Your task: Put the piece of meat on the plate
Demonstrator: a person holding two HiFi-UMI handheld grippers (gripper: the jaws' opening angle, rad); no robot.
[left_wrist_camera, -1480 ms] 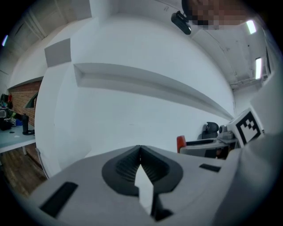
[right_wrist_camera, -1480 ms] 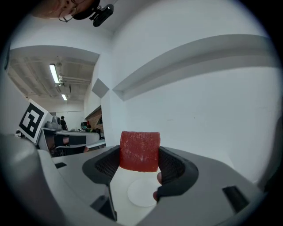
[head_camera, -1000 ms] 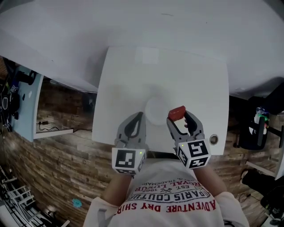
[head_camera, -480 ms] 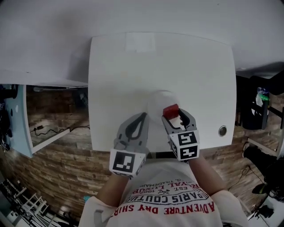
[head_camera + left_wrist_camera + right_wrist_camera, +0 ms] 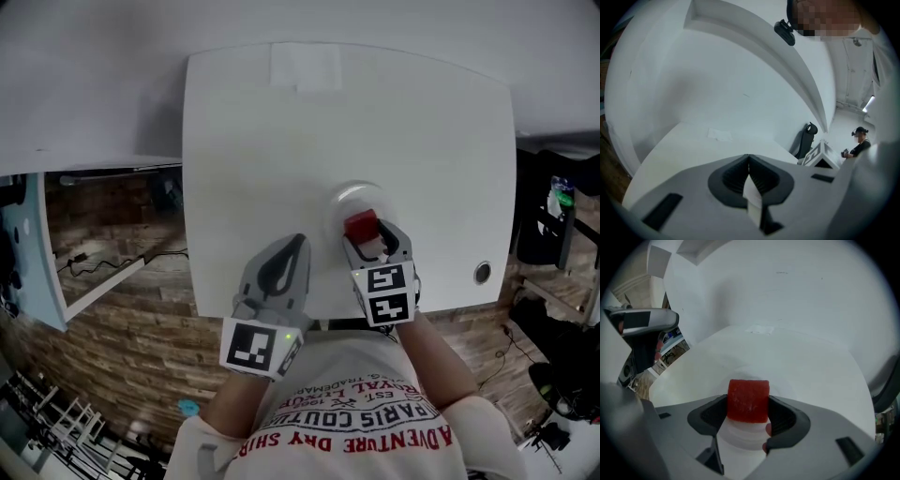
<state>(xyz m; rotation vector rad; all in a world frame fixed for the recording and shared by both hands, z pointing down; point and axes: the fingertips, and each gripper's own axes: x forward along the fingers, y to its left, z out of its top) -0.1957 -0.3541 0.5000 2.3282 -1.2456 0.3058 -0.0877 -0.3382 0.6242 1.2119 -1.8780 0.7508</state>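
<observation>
A red block of meat [image 5: 360, 226] [image 5: 748, 400] sits clamped between the jaws of my right gripper [image 5: 367, 236] [image 5: 748, 414], held over the white plate [image 5: 354, 197] [image 5: 740, 439] near the table's front edge. The plate shows pale against the white table, partly hidden under the gripper. To the left of the plate my left gripper [image 5: 290, 249] [image 5: 749, 172] hovers over the table with its jaws pressed together and nothing between them.
The white table [image 5: 281, 141] has a paper sheet [image 5: 302, 67] at its far edge and a round metal hole [image 5: 482, 273] at the front right. Brick-pattern floor lies on the left and a dark stand [image 5: 553, 216] on the right.
The right gripper has carried the meat to the left and inward, from beside the plate to above it. The head view has shifted; the left gripper keeps its place.
</observation>
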